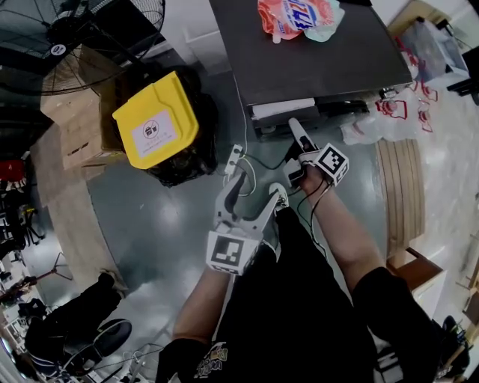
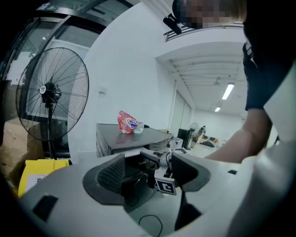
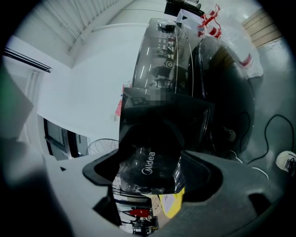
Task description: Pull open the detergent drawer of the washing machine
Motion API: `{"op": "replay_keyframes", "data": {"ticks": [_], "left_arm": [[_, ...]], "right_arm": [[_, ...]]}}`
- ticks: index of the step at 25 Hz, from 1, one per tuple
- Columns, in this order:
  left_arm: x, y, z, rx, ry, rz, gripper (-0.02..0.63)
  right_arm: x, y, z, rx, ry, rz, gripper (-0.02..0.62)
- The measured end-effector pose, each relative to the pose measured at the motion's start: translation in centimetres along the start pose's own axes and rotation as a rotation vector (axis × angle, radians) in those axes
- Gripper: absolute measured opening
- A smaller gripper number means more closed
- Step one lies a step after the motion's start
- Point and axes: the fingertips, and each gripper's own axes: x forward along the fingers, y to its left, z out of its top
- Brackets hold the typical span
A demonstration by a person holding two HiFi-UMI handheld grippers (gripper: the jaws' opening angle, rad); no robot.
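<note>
**Right gripper (image 1: 297,126) jaws, spread wide, clamp the detergent drawer (image 3: 148,152), which stands partly out of the washing machine (image 1: 314,60).**
The drawer's glossy dark front fills the gap between those jaws, pad to pad. The left gripper (image 1: 257,176) jaws stand apart and empty, with the right gripper just ahead of them. Beyond both, a crinkled pink pouch (image 1: 296,16) lies on the machine's flat grey top. To the left of the jaws are a yellow-lidded bin (image 1: 157,120) and a wire-caged fan (image 1: 75,37).

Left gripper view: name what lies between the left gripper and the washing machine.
The right gripper, its jaws around the detergent drawer front, as the left gripper view shows.
</note>
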Motion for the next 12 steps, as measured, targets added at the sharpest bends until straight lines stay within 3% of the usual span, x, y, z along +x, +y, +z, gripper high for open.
{"op": "replay_keyframes", "data": {"ticks": [6, 12], "left_arm": [[-0.7, -0.2, -0.2, -0.004, 0.012, 0.006, 0.288], [-1.2, -0.3, -0.4, -0.001, 0.016, 0.003, 0.288]], "right_arm": [[-1.3, -0.6, -0.4, 0.016, -0.026, -0.01, 0.399], [-1.5, -0.9, -0.4, 0.001, -0.011, -0.02, 0.427]]}}
